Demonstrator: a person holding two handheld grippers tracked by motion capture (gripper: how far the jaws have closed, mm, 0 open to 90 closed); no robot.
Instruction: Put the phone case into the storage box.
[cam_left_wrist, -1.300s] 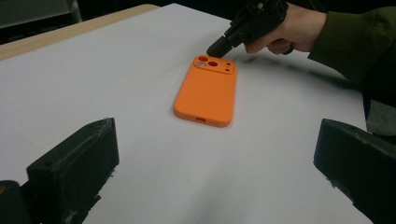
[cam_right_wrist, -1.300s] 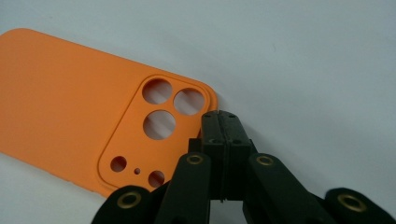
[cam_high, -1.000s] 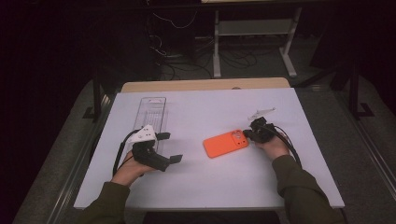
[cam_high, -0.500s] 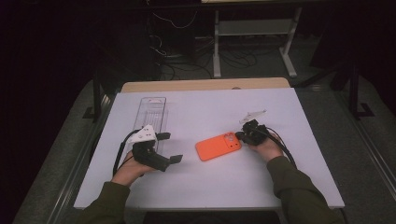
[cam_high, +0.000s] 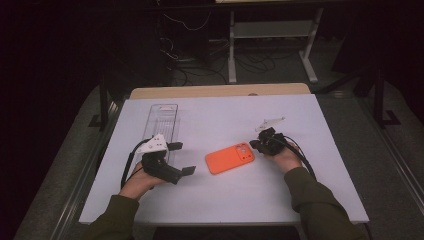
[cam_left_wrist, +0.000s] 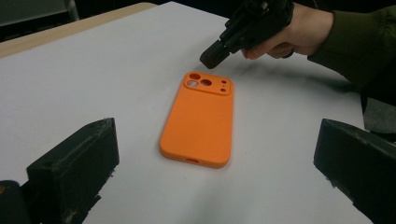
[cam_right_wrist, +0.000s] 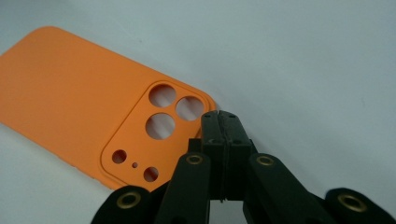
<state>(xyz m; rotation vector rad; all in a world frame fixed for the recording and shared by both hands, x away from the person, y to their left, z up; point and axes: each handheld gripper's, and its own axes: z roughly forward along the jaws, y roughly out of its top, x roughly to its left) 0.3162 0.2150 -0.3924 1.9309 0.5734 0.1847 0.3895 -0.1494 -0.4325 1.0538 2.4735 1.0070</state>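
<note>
An orange phone case lies back up on the white table, between my two grippers. Its camera holes point toward the right gripper, whose jaws are pressed together with nothing between them. In the right gripper view the shut tips sit at the camera-end corner of the case; I cannot tell whether they touch it. The left gripper rests on the table left of the case, jaws wide open and facing it. In the left gripper view the case lies ahead of the jaws, with the right gripper beyond.
A clear plastic tray lies lengthwise at the table's far left, behind the left gripper. A wooden strip runs along the far edge. Cables trail from both grippers toward the person's sleeves. The surroundings beyond the table are dark.
The orange case has slid a little to the left and nearer the person. The right gripper has moved left along with it. The left gripper has stayed in place.
</note>
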